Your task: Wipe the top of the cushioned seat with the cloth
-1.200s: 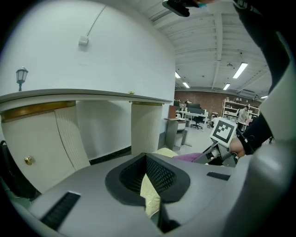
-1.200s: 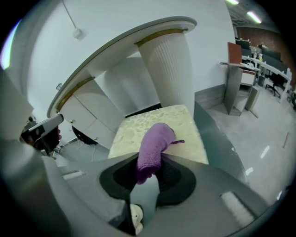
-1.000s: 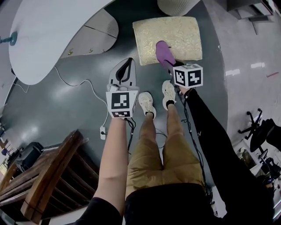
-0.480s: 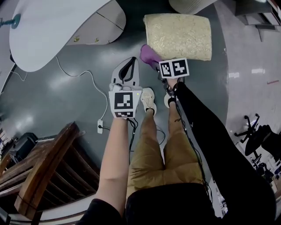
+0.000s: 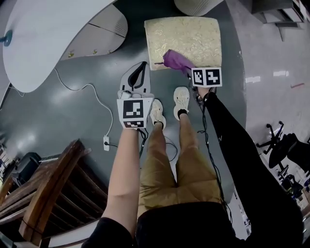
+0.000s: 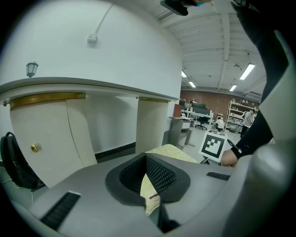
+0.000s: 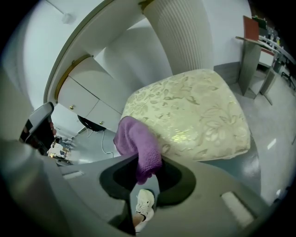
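The cushioned seat (image 5: 186, 36) is a cream, floral-patterned square on the grey floor, also in the left gripper view (image 6: 175, 151) and the right gripper view (image 7: 194, 111). A purple cloth (image 5: 175, 60) lies draped over its front edge, left of the middle. My right gripper (image 5: 190, 70) is shut on the cloth (image 7: 136, 139), which hangs bunched from between its jaws (image 7: 147, 172). Left of the seat's front corner, my left gripper (image 5: 143, 66) hovers over the floor. Its jaws (image 6: 149, 185) are shut with nothing in them, and it points toward the seat.
A white curved counter (image 5: 43, 34) with brass-knobbed cabinet doors (image 5: 94, 41) stands at left. A cable and power strip (image 5: 105, 142) lie on the floor. My shoes (image 5: 181, 101) are just before the seat. Wooden furniture (image 5: 43, 193) sits at lower left, a ribbed column (image 5: 193, 5) behind the seat.
The right gripper dragged the cloth from the seat's middle to its front-left corner, then back right along the front edge. The left gripper has stayed in place, shut.
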`<state>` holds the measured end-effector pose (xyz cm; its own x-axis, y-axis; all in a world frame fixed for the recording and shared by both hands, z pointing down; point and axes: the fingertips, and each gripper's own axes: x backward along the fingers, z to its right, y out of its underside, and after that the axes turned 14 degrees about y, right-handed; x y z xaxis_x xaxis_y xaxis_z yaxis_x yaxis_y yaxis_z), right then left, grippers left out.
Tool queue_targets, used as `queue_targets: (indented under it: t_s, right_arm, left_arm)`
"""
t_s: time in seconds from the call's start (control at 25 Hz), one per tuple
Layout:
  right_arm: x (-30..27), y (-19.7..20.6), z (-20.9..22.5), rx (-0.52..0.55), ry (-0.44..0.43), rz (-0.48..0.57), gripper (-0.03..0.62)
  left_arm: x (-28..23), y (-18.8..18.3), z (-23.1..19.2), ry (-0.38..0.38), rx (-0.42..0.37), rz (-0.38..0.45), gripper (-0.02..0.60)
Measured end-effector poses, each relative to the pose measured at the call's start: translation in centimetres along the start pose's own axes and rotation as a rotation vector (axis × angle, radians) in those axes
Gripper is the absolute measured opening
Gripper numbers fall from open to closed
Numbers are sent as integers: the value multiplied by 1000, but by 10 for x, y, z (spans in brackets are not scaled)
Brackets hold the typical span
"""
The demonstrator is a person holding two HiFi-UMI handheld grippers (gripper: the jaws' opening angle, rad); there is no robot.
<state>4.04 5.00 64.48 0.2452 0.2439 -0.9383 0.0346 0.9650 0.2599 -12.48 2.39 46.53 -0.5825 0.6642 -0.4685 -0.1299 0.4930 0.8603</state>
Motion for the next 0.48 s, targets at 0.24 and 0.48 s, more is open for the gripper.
queue_targets:
  t_s: [0.24,0.48]
  right_arm:
    - [16,0,90,-30,90,1,78]
    - [32,14,176,-96,177,-15,80]
  left_arm:
    - [-29,-14,24,21,-19,-6,3]
    - [-55,-24,45,26,-33,-22,3]
